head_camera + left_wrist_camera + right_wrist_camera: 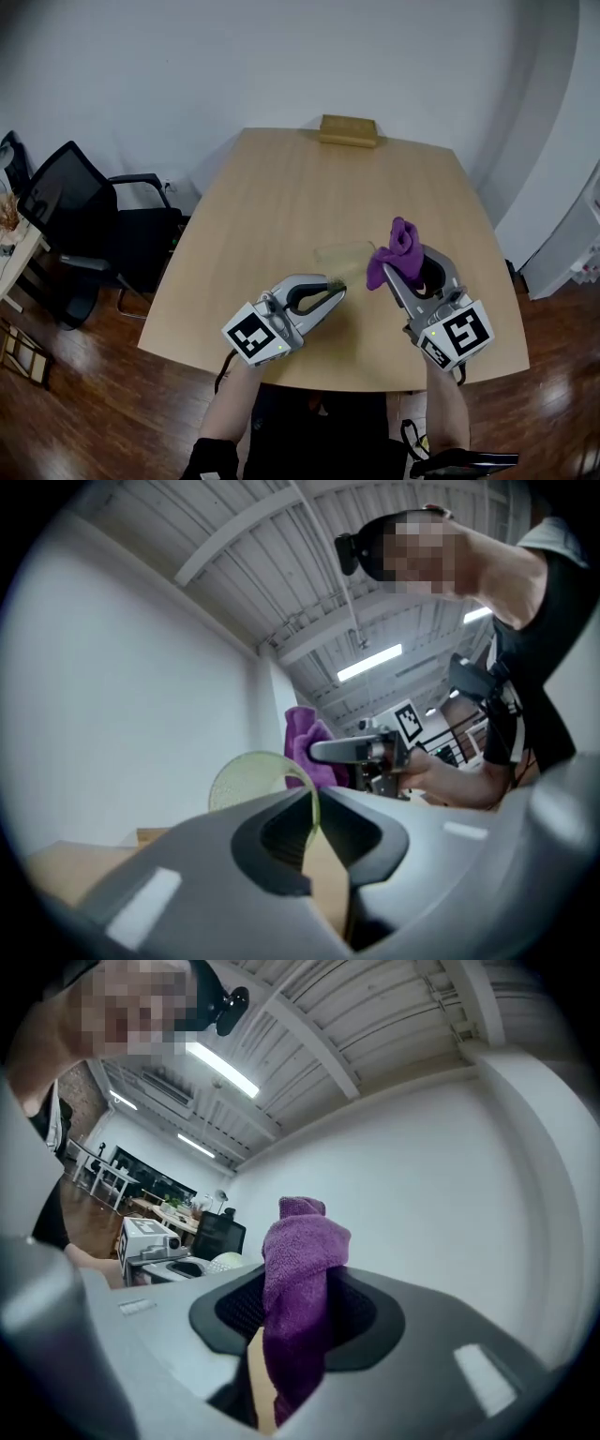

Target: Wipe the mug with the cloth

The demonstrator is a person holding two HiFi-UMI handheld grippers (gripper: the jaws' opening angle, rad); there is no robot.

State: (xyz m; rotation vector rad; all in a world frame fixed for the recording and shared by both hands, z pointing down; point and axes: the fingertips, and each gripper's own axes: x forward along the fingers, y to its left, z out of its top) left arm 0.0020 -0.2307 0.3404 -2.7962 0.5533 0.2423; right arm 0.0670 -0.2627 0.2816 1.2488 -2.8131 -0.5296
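A translucent yellow-green mug (341, 257) hangs above the wooden table (281, 187). My left gripper (335, 290) is shut on its thin rim. In the left gripper view the mug (246, 778) rises tilted from between the jaws of the left gripper (317, 829). A purple cloth (397, 249) stands bunched just right of the mug, with my right gripper (405, 272) shut on it. In the right gripper view the cloth (298, 1279) sticks up out of the right gripper (294, 1324). Mug and cloth are close; whether they touch I cannot tell.
A tan box (349, 129) lies at the table's far edge. A black office chair (82, 217) stands left of the table on the wooden floor. A white wall runs behind the table.
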